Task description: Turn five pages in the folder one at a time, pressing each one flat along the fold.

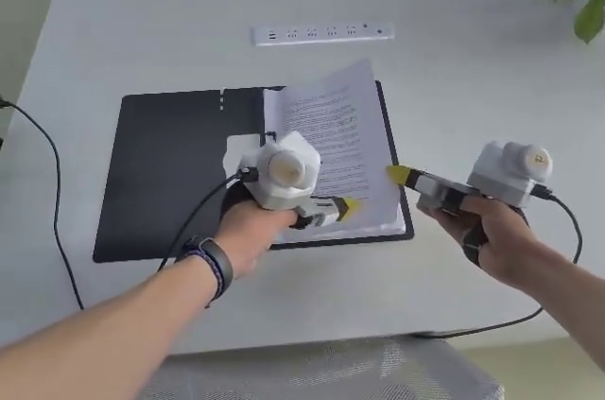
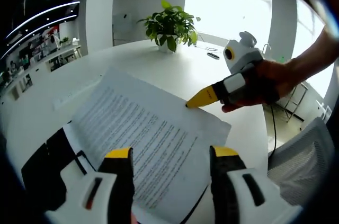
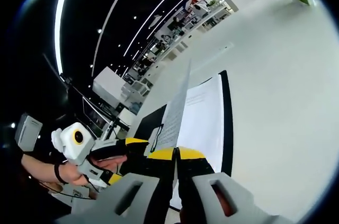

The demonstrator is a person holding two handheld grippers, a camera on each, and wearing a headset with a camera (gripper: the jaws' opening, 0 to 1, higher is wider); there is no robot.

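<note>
The black folder (image 1: 170,173) lies open on the white table (image 1: 473,88), with its left cover bare and flat and its stack of printed sheets on the right half. 1 page (image 1: 331,130) stands up off that stack, tilted toward the folder's spine. The right gripper (image 3: 176,154) is at the folder's right edge, its jaws closed together on the page's outer edge, and the paper runs edge-on between the yellow tips. That pinch holds the sheet clear of those beneath it, so only 1 goes over. The left gripper (image 2: 172,153) hangs over the folder's near edge with its jaws spread wide and gripping nothing, and the lifted page lies across the gap in front of them. From that pose, it seems placed to meet the sheet and press it down along the fold. This turn looks roughly half made. How many of the 5 pages are done cannot be told. A power strip (image 1: 321,34) lies beyond the folder's far edge.
</note>
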